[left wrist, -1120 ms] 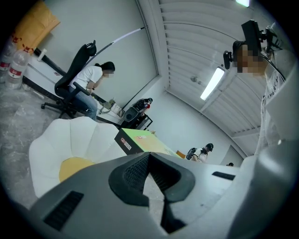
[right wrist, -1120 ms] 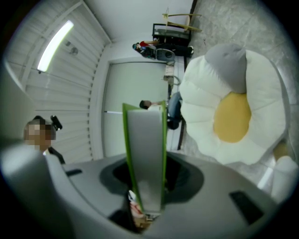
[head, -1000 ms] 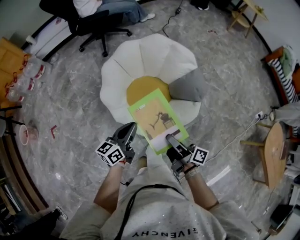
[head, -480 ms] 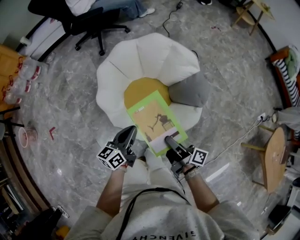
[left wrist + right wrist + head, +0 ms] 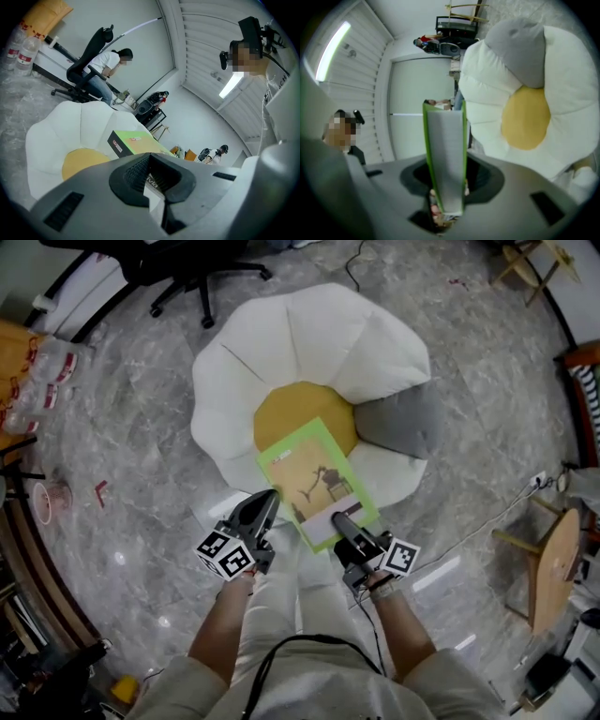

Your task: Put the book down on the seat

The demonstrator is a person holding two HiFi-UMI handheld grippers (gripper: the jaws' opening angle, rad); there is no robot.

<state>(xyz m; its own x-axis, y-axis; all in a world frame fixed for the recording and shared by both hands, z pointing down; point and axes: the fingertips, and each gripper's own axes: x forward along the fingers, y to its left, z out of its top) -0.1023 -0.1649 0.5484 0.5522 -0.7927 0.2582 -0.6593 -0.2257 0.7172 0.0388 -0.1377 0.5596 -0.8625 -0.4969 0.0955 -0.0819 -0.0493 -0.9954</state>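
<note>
A green-bordered book (image 5: 314,479) hangs over the front of a white flower-shaped seat (image 5: 291,343), partly covering its yellow centre (image 5: 300,413). My right gripper (image 5: 339,518) is shut on the book's near edge. In the right gripper view the book (image 5: 446,154) stands edge-on between the jaws, with the seat (image 5: 487,108) beyond. My left gripper (image 5: 267,495) is at the book's left side. In the left gripper view the book (image 5: 136,140) runs spine-first into the jaw notch of that gripper (image 5: 152,180), which looks shut on it.
A grey cushion (image 5: 403,423) lies on the seat's right petal. A black office chair (image 5: 178,268) stands behind the seat, with a person (image 5: 110,63) sitting there. Bottles (image 5: 37,371) line the left side, and a wooden side table (image 5: 548,563) and a cord (image 5: 469,521) are at right.
Both grippers have sunk with the book toward the seat. The book now lies a little further over the yellow centre. The grip on it looks the same.
</note>
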